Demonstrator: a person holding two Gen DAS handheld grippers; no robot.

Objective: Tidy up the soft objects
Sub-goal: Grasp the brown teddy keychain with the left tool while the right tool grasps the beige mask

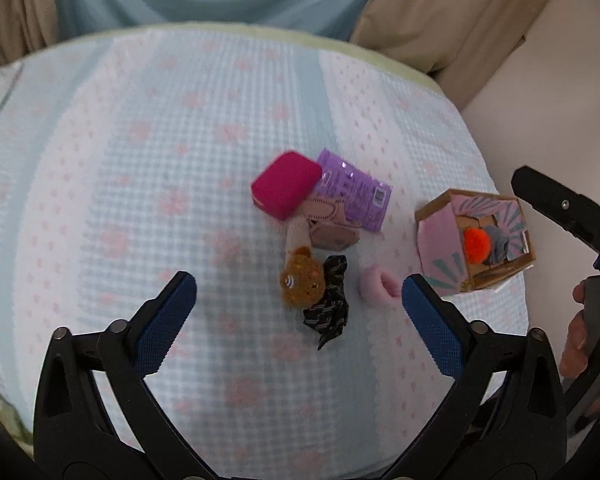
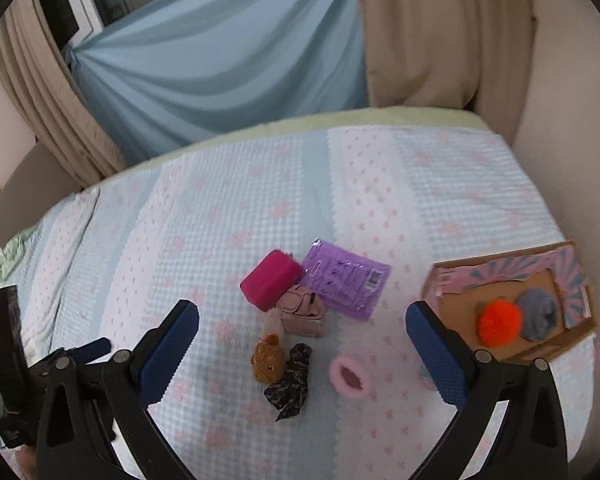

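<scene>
A cardboard box [image 1: 440,236] [image 2: 540,344] at the right of the bed holds an orange pom-pom [image 1: 477,243] [image 2: 499,322] and a grey fluffy item [image 1: 500,243] [image 2: 538,316]. A pile lies mid-bed: a magenta case [image 1: 286,189] [image 2: 271,280], a purple packet [image 1: 354,196] [image 2: 346,280], a pink pouch [image 1: 330,226] [image 2: 302,312], a brown plush [image 1: 302,281] [image 2: 267,358], a black scrunchie [image 1: 330,304] [image 2: 290,384] and a pink scrunchie [image 1: 378,288] [image 2: 349,376]. My left gripper [image 1: 300,304] is open and empty above the pile. My right gripper [image 2: 302,332] is open and empty.
The bed [image 1: 140,160] [image 2: 420,184] has a light blue and pink flowered cover. Blue and beige curtains [image 2: 220,60] hang behind it. The right gripper's body [image 1: 568,208] shows at the left view's right edge; the left gripper's body [image 2: 8,340] at the right view's left edge.
</scene>
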